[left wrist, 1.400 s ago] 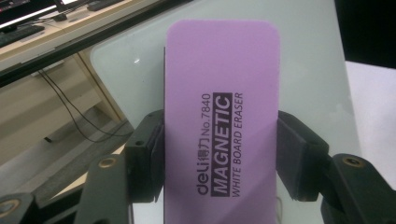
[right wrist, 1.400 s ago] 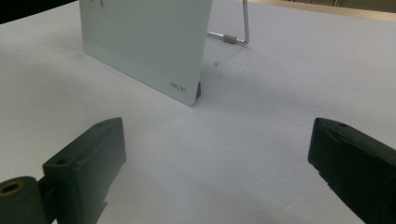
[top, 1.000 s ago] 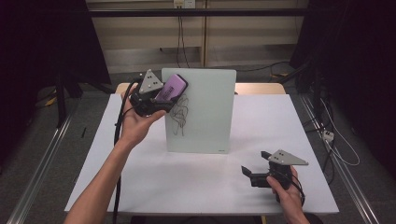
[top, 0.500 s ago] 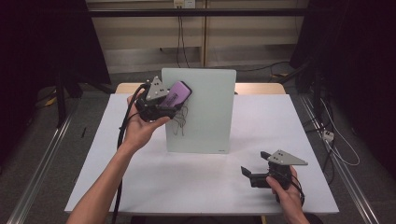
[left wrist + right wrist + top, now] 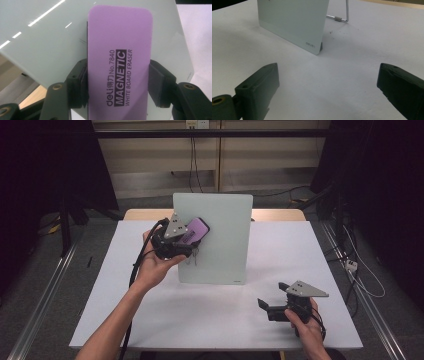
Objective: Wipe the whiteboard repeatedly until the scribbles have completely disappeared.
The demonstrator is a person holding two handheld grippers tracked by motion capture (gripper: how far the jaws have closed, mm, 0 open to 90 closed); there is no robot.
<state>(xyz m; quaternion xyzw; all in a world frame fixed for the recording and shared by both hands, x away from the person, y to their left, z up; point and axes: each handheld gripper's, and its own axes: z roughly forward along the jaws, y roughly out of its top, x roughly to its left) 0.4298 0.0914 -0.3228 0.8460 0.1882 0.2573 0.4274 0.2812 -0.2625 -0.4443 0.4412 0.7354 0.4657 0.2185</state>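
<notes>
A small glass whiteboard [image 5: 216, 237] stands upright on the white table [image 5: 300, 250], propped on a wire stand [image 5: 342, 15]. My left gripper [image 5: 187, 242] is shut on a purple magnetic whiteboard eraser [image 5: 195, 231] and holds it flat against the board's left part. In the left gripper view the eraser [image 5: 120, 65] sits between both jaws, pressed on the board [image 5: 50, 45]. Faint dark pen marks [image 5: 194, 257] show on the board just below the eraser. My right gripper [image 5: 264, 307] rests open on the table at the front right, aimed at the board's lower corner [image 5: 312, 45].
Beyond the table's far edge lie a wooden strip [image 5: 280, 214], cables on the floor [image 5: 295, 195] and a wall. Metal rails [image 5: 45, 290] run along both sides of the table. Dark curtains [image 5: 45, 165] hang at left and right.
My left gripper has slid the eraser to the right and down across the board, over the pen marks. The right gripper has stayed where it was.
</notes>
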